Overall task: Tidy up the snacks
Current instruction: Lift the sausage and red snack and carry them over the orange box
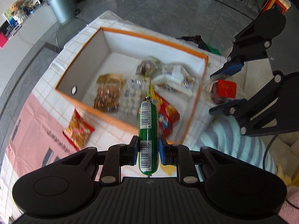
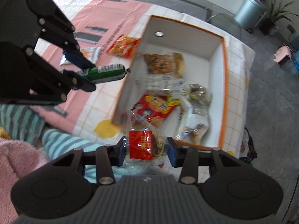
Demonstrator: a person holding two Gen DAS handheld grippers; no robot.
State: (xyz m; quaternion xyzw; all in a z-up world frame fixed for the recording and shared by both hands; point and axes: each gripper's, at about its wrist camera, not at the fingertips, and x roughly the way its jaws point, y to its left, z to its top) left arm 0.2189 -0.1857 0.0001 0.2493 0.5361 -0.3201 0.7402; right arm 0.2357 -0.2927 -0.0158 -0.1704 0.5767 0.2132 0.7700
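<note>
Several snacks already lie in the orange-rimmed box (image 1: 202, 74), two packets remain on the counter (image 2: 97, 100) beside it, and above its near edge the left gripper (image 1: 148, 149) jaws clamp a green sausage (image 1: 148, 123), the right gripper (image 2: 146, 149) jaws a red-labelled clear packet (image 2: 142, 145).

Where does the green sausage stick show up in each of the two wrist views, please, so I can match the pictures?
Left wrist view: the green sausage stick stands bottom centre, clamped between the left tongs, pointing up toward the box.
Right wrist view: the same stick lies at centre left, poking out of the black tongs that come in from the left edge.
Shared landmark: the orange-rimmed white box holding snacks.
</note>
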